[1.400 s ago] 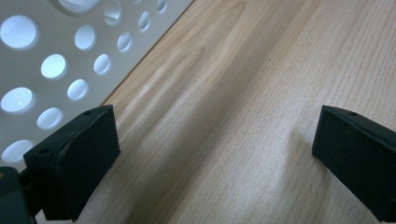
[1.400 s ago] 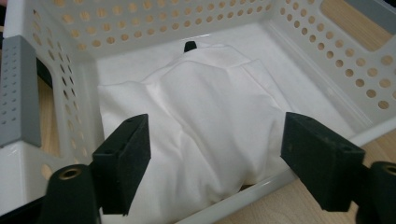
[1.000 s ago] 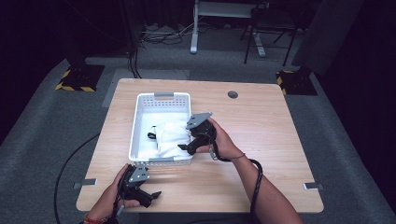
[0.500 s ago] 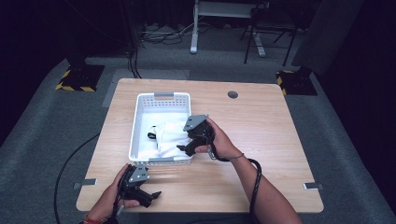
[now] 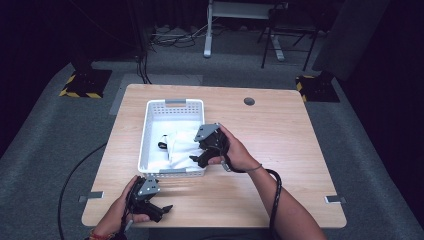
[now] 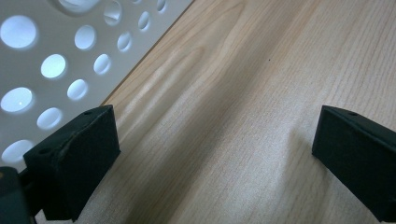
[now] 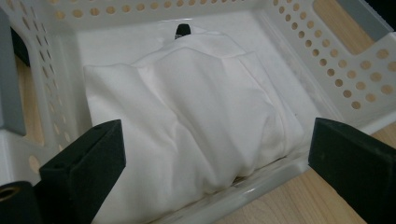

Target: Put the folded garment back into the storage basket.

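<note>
White cloth [image 7: 187, 116] lying bunched in the basket [image 5: 150, 131] looks soft, light and limp, so the right gripper [image 5: 196, 160], jaws wide apart above it, should pinch a raised fold, while the left gripper [image 5: 165, 209] rests open on the table [image 5: 280, 130].

Bare wooden table [image 5: 295, 150] lies open right of and before the white basket [image 5: 172, 103], whose perforated walls fence in the white cloth [image 7: 196, 116], so that only from above is there a way in to it.
</note>
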Motion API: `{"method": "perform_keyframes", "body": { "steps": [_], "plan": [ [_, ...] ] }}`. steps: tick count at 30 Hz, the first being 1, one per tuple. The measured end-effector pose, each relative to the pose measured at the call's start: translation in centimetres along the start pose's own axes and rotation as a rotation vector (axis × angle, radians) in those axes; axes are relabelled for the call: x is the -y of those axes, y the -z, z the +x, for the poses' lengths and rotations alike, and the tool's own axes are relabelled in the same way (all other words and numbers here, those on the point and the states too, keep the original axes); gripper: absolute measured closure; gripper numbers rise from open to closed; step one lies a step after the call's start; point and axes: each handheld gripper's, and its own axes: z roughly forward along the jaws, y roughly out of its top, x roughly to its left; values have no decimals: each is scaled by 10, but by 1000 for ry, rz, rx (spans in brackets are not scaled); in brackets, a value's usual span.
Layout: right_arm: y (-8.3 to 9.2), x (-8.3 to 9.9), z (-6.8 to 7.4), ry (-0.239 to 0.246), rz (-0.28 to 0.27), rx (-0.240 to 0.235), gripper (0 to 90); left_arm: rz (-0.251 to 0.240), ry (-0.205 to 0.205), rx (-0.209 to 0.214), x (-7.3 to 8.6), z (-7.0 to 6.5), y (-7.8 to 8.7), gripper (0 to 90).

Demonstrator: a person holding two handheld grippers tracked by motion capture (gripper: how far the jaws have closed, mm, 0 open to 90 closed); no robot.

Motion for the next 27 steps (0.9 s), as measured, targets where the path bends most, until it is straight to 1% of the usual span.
{"method": "perform_keyframes", "body": {
  "steps": [3, 5, 6, 9, 13, 14, 16, 19, 23, 27],
  "plan": [
    [5, 0, 0, 18, -1, 13, 43, 0, 0, 0, 0, 0, 0, 7],
    [10, 0, 0, 22, -10, 7, 43, 0, -2, -1, 0, 0, 0, 7],
    [12, 1, 0, 22, -6, 5, 43, 0, -1, -1, 0, 0, 0, 7],
    [17, 3, -1, 37, 4, 29, 43, -1, 0, 1, 0, 0, 0, 7],
    [23, 5, -2, 32, 0, 36, 43, 0, -1, 0, 0, 0, 0, 7],
    [28, 6, -2, 23, -7, 44, 44, -1, 0, 1, 0, 0, 0, 7],
    [31, 7, -2, 18, -12, 45, 45, 0, 0, 1, 0, 0, 0, 7],
    [39, 9, -2, 22, -14, 61, 45, 0, 0, 1, 0, 0, 0, 7],
    [50, 13, -3, 6, -28, 65, 45, 0, -1, 1, 0, 0, 0, 7],
    [58, 18, -3, 15, -25, 79, 45, 0, 0, 0, 0, 0, 0, 7]
  ]
}}
